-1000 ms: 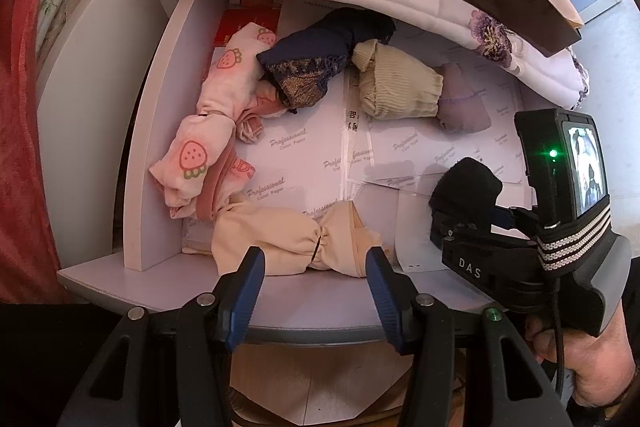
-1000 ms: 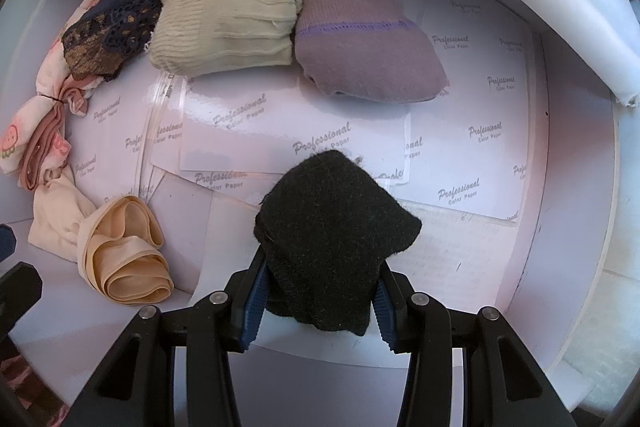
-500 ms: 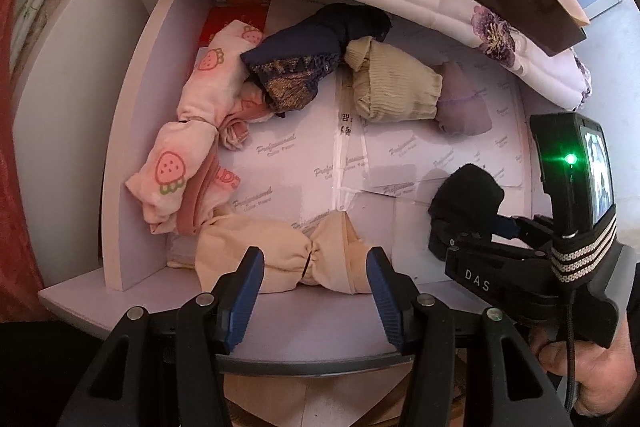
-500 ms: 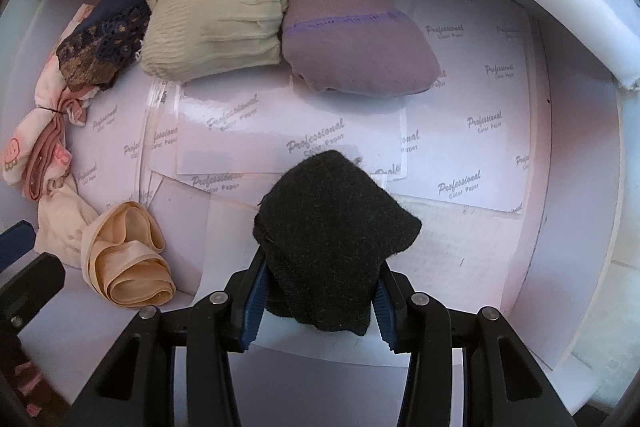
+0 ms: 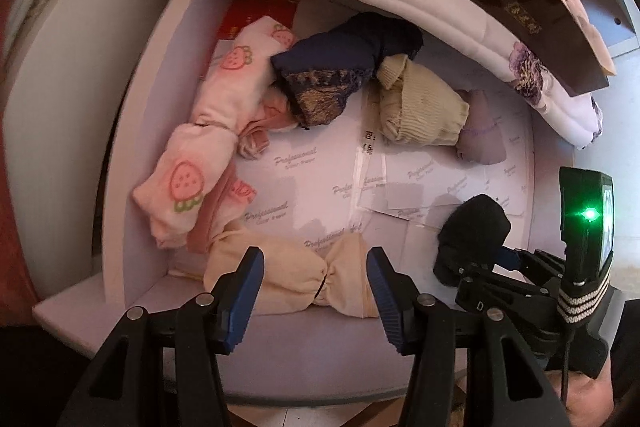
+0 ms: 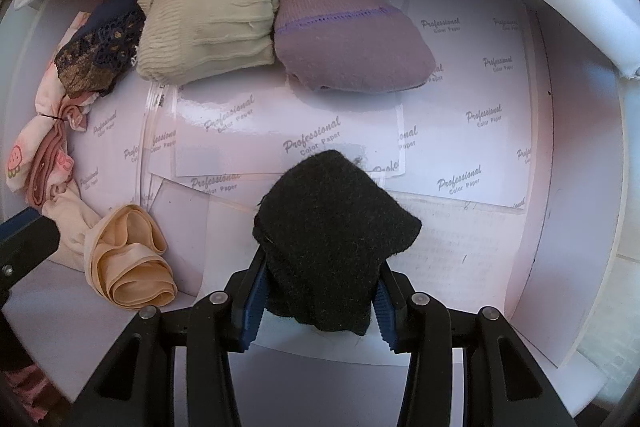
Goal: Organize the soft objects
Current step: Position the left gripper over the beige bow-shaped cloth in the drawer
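Paper-lined drawer [image 6: 480,75] already holds several rolled bundles; we clamp our right gripper [image 6: 318,301] on the black sock [image 6: 332,239], unplaced, left gripper [image 5: 316,287] jaws apart over the beige stocking [image 5: 296,271].

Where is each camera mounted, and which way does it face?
Left wrist: on the left hand-held gripper, looking steeply down into the drawer; open fingers frame the beige bundle; the right hand-held gripper and a hand show.
Right wrist: on the right hand-held gripper, looking straight down; fingers clamp the black sock.
Shared: black sock, beige bundle, cream sock, purple sock.
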{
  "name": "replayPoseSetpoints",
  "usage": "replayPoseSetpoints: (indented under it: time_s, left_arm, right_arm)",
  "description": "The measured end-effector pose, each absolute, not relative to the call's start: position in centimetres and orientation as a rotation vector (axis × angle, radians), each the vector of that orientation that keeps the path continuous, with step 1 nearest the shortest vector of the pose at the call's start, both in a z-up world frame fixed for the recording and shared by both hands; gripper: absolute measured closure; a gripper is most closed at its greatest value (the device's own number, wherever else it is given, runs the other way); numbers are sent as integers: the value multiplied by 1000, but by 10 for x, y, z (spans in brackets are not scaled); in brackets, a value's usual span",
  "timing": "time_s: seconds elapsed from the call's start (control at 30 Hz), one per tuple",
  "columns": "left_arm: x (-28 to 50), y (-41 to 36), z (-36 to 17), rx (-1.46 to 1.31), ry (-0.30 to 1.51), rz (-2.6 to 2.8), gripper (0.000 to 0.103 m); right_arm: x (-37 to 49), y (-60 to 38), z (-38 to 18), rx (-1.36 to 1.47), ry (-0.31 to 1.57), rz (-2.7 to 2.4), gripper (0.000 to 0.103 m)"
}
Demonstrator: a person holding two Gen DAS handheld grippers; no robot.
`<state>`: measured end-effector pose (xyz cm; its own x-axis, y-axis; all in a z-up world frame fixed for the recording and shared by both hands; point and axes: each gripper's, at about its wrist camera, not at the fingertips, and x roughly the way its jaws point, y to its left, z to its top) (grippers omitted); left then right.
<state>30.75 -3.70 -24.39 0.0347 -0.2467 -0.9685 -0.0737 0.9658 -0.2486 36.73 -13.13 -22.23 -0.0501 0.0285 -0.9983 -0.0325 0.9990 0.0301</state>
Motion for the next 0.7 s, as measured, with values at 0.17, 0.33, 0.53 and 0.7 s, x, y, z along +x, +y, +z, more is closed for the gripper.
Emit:
replayPoseSetpoints:
  time_s: [0.17, 0.33, 0.53, 0.7]
  left_arm:
    - [320, -51, -252, -241, 1590, -233, 50]
    - [326, -72, -270, -98, 1686, -291, 49]
    - [325, -99, -277, 59, 1696, -357, 36]
    - [322, -98, -281, 113, 1662, -319, 76]
  right_arm:
    - [367, -137, -224, 16, 1623, 47, 56]
    - [369, -142, -224, 27, 1624, 47, 55]
    - [370, -147, -224, 48, 1629, 40, 55]
    - [371, -149, -225, 51, 1629, 38, 55]
